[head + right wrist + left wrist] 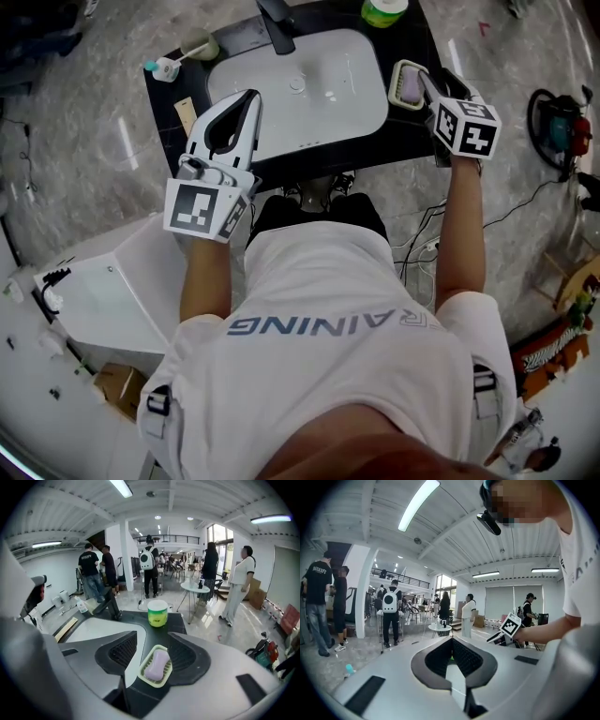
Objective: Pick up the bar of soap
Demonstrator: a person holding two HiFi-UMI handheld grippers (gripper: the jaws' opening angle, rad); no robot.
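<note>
Closest to my lens are the ribbed pads of the right claw (153, 641), standing apart with nothing pressed between them, so that claw is released. Framed in the gap, lower down, is the bar of soap (157, 664), pale lilac and lying flat in its green soap dish (149, 681). The dish sits on the dark table (412, 56) just right of the white sink (309, 122), with a green tub (158, 612) further back. As far as I can see, neither pad touches the soap or the dish.

My left claw (451, 641) is clenched on nothing, tilted up toward the room and taking no part.

By my reckoning the task has barely begun. The soap is still resting in its dish and only the line-up is done. What remains is to bring the right claw down around the bar, close on it without catching the dish rim, and lift.
</note>
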